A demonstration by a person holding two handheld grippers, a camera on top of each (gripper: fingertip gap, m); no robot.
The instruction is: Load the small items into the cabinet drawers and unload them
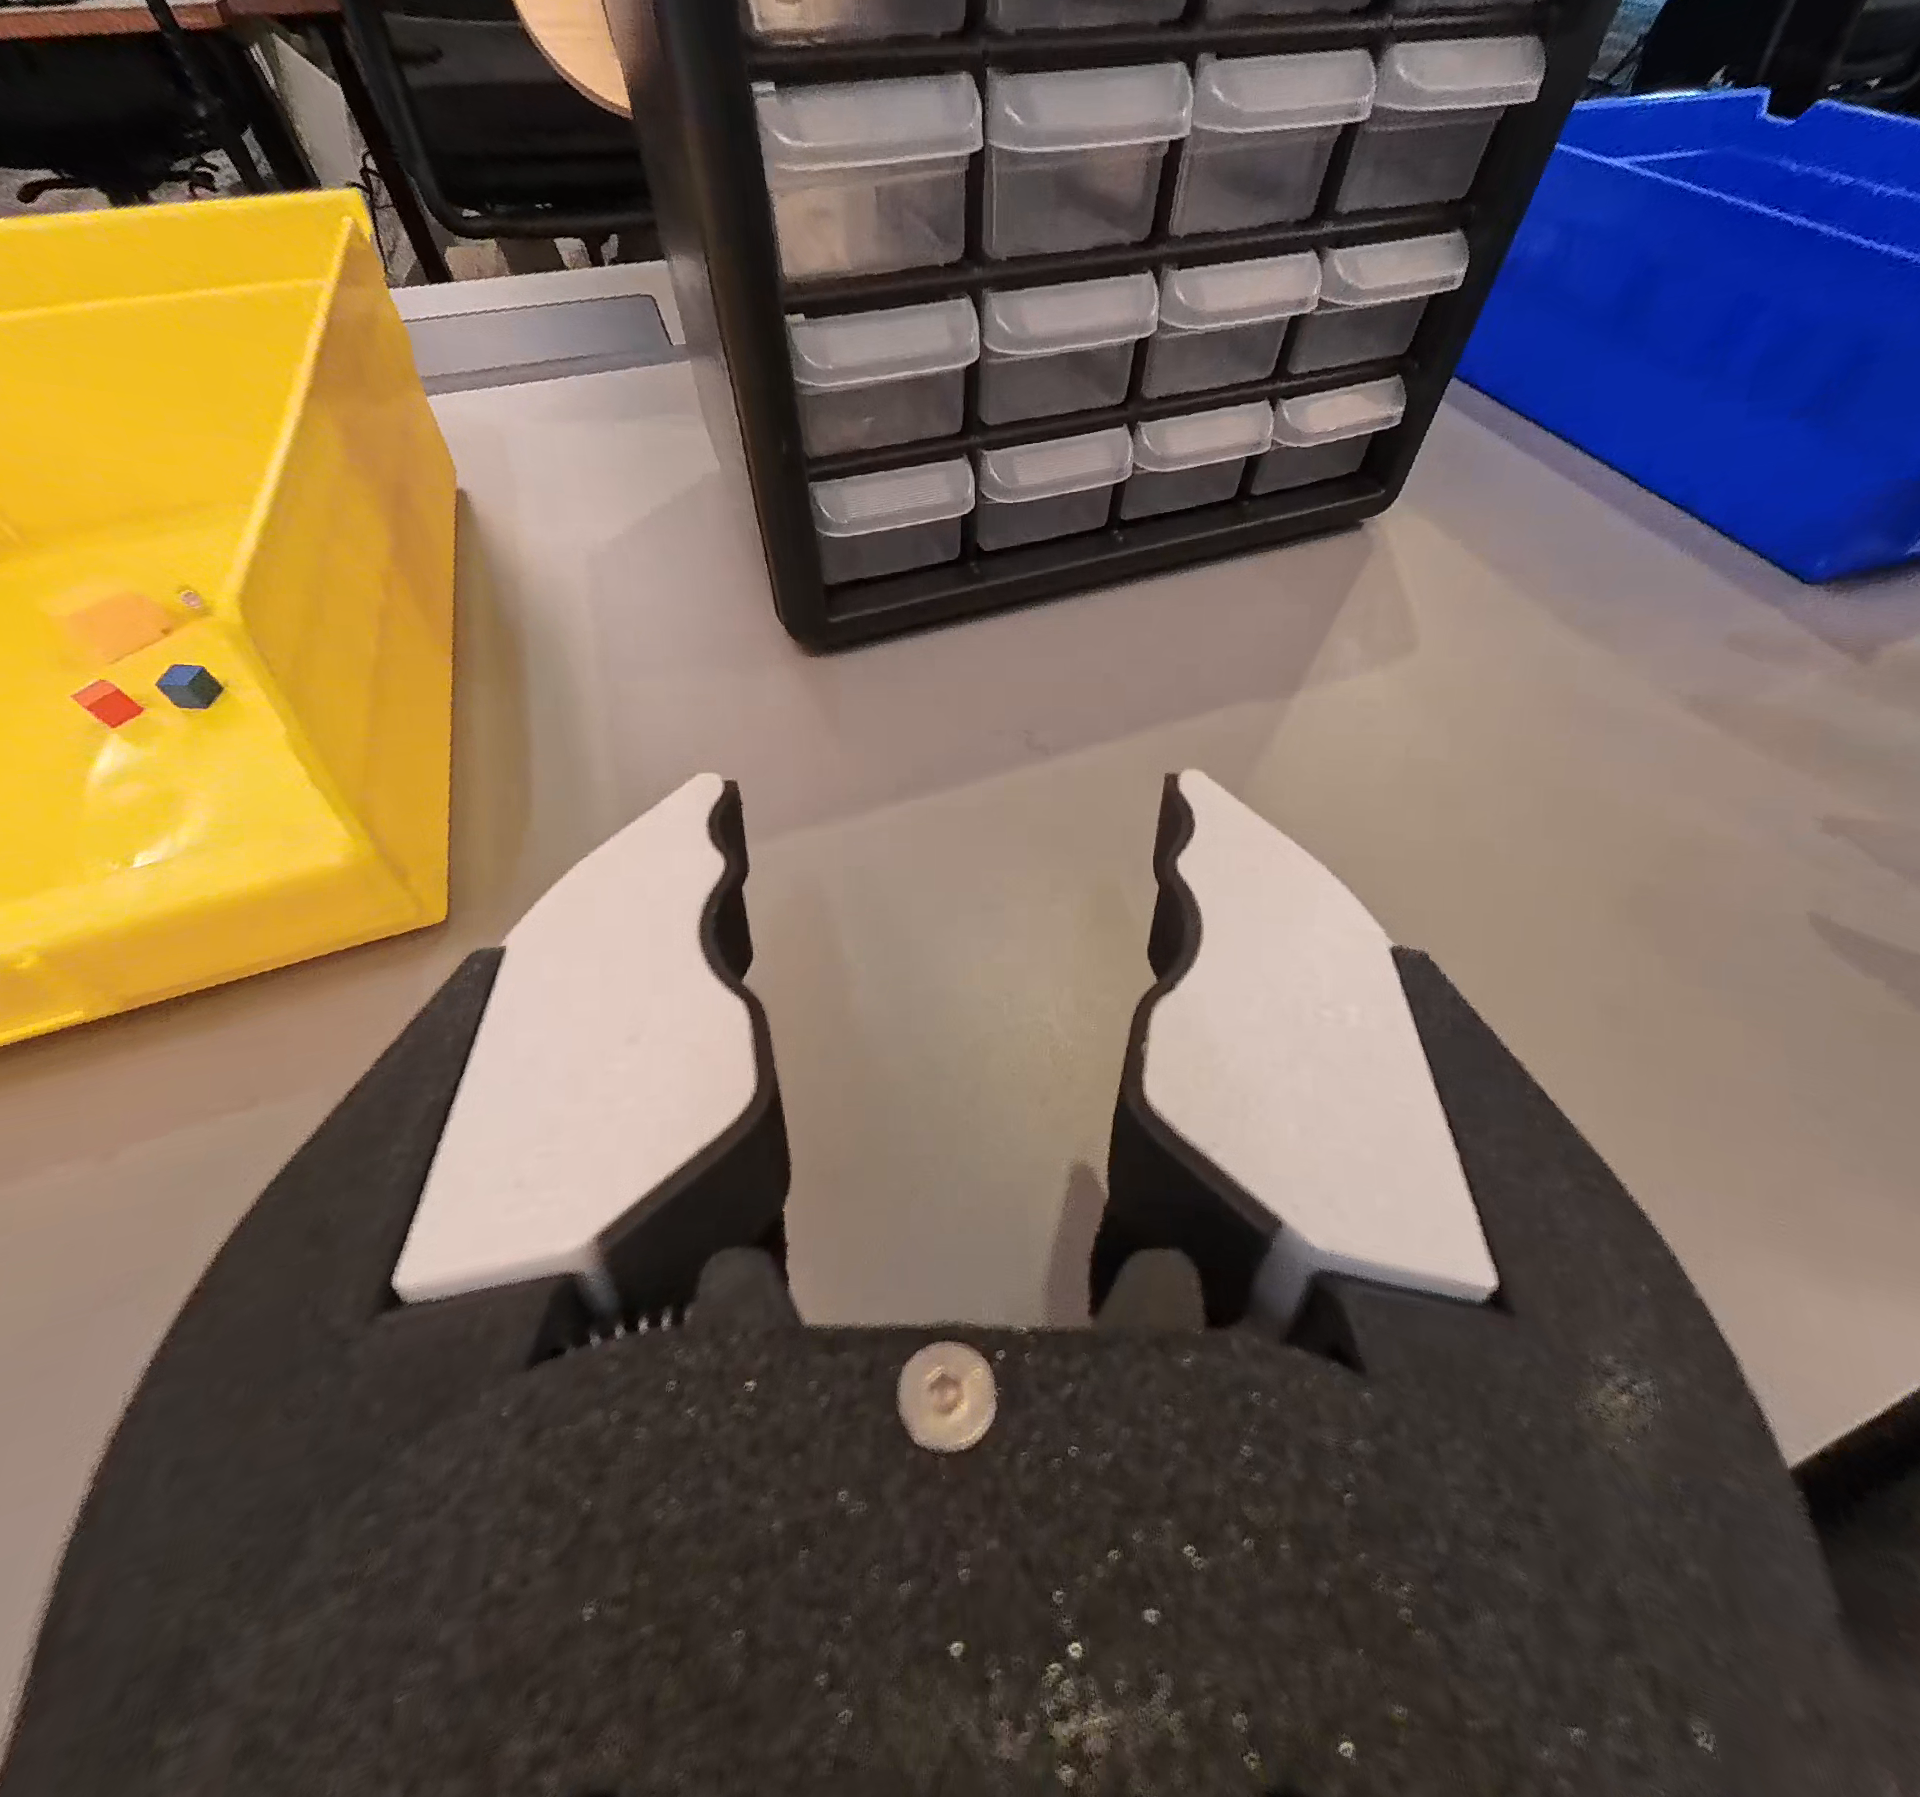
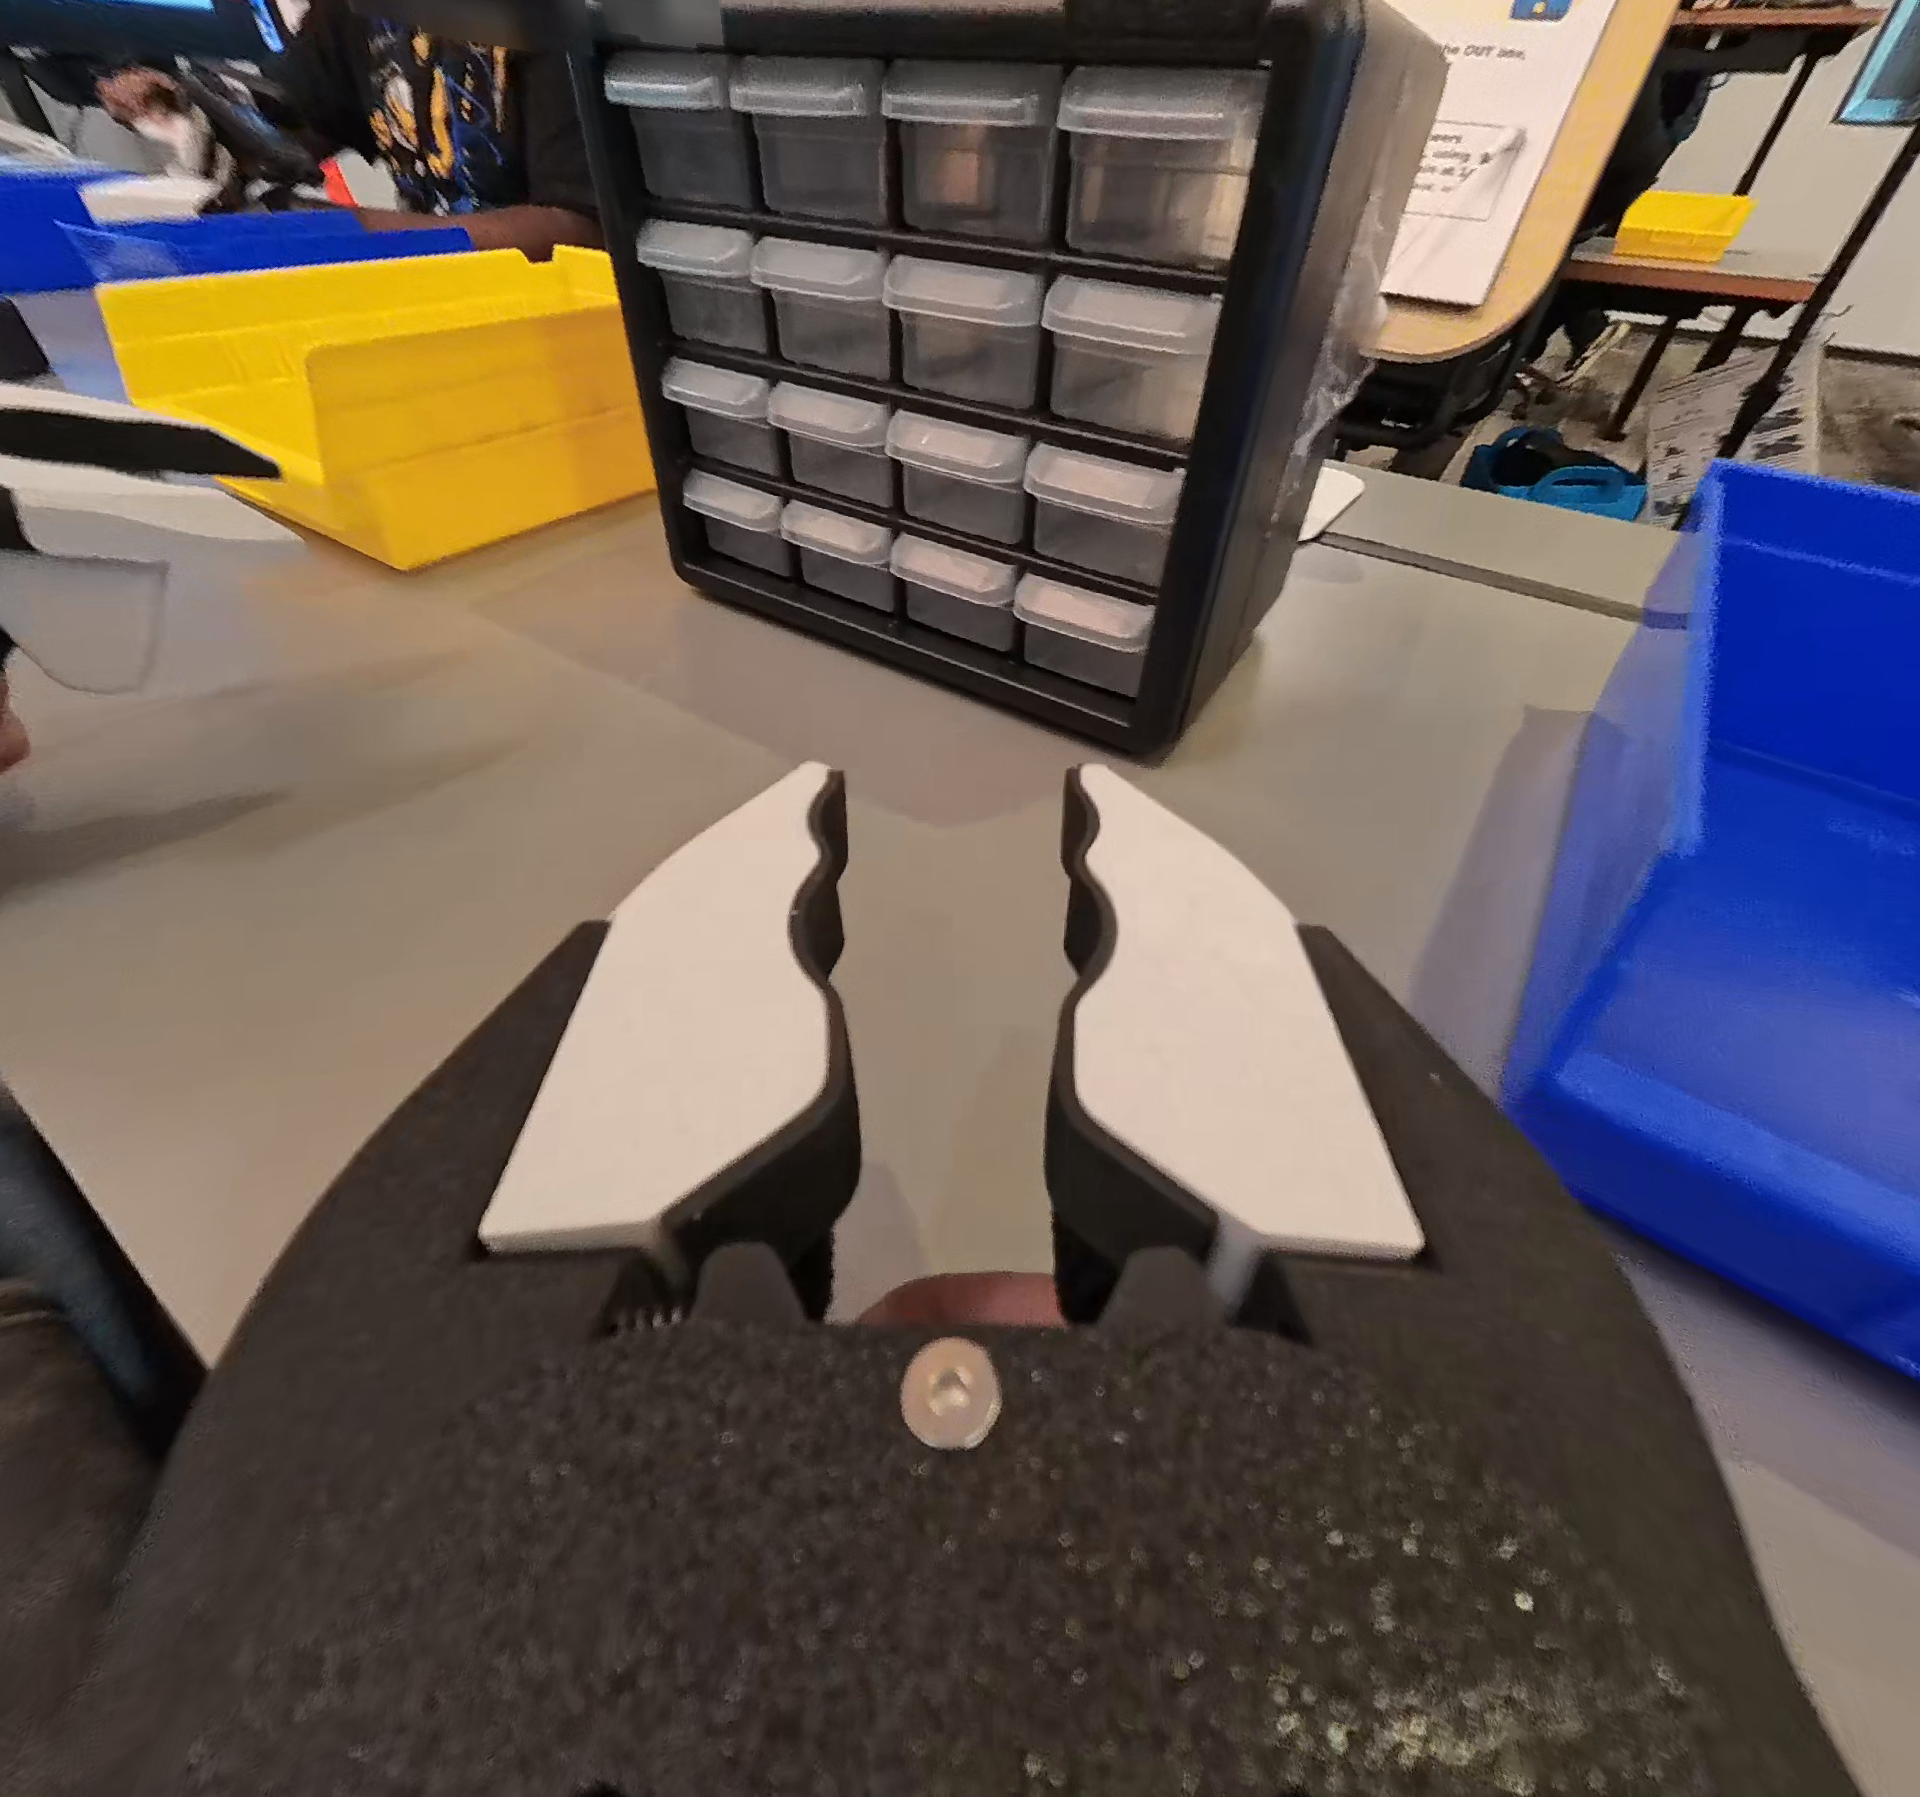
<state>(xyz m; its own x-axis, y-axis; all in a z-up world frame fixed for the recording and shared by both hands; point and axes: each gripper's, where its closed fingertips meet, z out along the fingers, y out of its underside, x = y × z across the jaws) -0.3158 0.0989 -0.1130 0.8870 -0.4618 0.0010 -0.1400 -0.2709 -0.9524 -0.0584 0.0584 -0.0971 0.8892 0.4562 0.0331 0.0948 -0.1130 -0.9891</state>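
A black cabinet [image 1: 727, 313] with rows of clear plastic drawers stands on the grey table; it also shows in the right wrist view [image 2: 1288, 313]. All drawers look shut. A yellow bin [image 1: 343, 542] at the left holds a red cube [image 1: 107, 703], a blue cube [image 1: 190, 685] and an orange block [image 1: 114, 620]. My left gripper [image 1: 956, 786] is open and empty above the table in front of the cabinet. My right gripper [image 2: 951, 781] is open and empty, also in front of the cabinet. The left gripper shows at the left edge of the right wrist view [image 2: 104, 521].
A blue bin [image 1: 1704, 293] stands right of the cabinet, and shows in the right wrist view [image 2: 1745, 968]. The yellow bin [image 2: 416, 397] lies left of the cabinet. Desks, chairs and a poster board stand behind the table. The table edge [image 1: 1849, 1435] is near at the right.
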